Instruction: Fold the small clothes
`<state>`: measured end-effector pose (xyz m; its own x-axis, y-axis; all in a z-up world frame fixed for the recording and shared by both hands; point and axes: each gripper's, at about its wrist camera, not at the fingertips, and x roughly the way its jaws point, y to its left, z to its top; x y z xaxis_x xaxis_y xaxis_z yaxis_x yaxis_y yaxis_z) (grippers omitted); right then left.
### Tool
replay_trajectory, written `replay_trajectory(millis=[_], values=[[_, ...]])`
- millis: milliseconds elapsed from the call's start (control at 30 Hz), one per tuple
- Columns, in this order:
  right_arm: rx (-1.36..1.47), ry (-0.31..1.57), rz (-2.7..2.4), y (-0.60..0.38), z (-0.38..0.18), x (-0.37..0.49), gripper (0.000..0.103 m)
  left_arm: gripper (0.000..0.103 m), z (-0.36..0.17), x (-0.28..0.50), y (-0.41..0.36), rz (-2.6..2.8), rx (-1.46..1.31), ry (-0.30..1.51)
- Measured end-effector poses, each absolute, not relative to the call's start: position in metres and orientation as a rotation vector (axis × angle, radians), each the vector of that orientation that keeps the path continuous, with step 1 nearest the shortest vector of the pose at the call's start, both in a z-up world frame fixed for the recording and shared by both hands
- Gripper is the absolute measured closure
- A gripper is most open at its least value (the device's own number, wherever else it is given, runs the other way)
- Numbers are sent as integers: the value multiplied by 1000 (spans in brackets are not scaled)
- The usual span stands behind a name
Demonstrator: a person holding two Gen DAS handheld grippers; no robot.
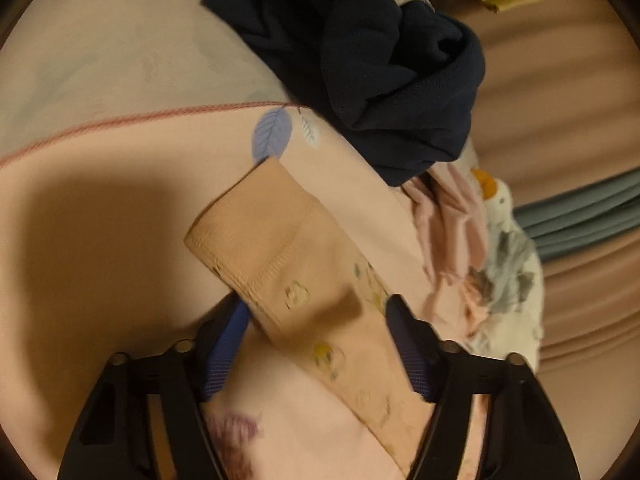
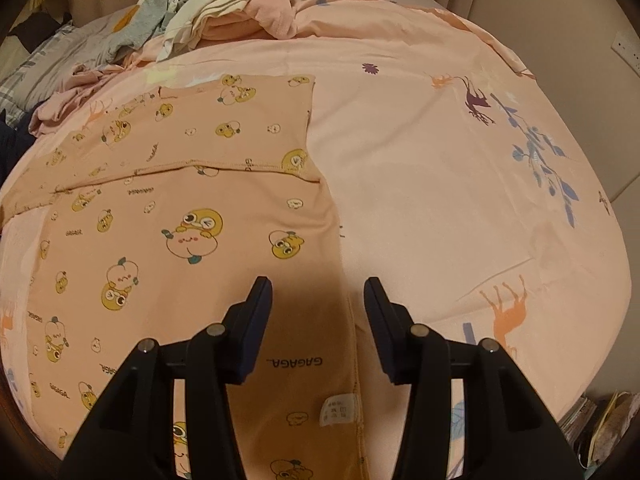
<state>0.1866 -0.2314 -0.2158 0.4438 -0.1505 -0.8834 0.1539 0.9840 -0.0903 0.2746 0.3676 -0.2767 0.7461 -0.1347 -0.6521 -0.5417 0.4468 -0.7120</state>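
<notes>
Right gripper [image 2: 318, 292]: released, jaws apart above the peach printed garment [image 2: 168, 216], which I see spread on the bed [image 2: 440, 160], one sleeve folded across. Left gripper [image 1: 316, 320]: jaws straddle its cuff [image 1: 256, 232], unpinched. Body folds remain; unfolded pile [image 2: 224, 12] waits.

A peach-orange cotton child's top [image 2: 192, 216], printed with yellow cartoon characters and small "GAGAGA" lettering, is lying flat and smoothed on the pink bedcover, filling the right wrist view from its centre out to nine o'clock. One sleeve [image 2: 240, 120] is lying folded across the body towards eleven o'clock. A white care label [image 2: 338, 408] is showing at the hem near six o'clock. In the left wrist view a plain ribbed cuff [image 1: 256, 224] is pointing towards eleven o'clock.
</notes>
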Motion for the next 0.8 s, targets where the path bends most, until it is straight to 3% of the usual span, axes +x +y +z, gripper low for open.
replay_trajectory(millis=[33,100,233,433,633,800], values=[[-1,1100,-189,-230,-218,186,56,58,-276,281,367,312,-1065,738],[-12,1118,-194,-226,-223,187,56,85,-274,290,364,386,-968,792],[-18,1128,-204,-225,-227,188,56,91,-255,305,328,513,-655,856],[-7,1091,-214,-235,-215,178,56,95,-202,325,261,447,-464,786],[47,1005,-243,-254,-191,156,56,95,-138,351,115,146,-332,698],[146,951,-196,-271,-175,137,56,95,-144,365,-28,-117,-259,781]])
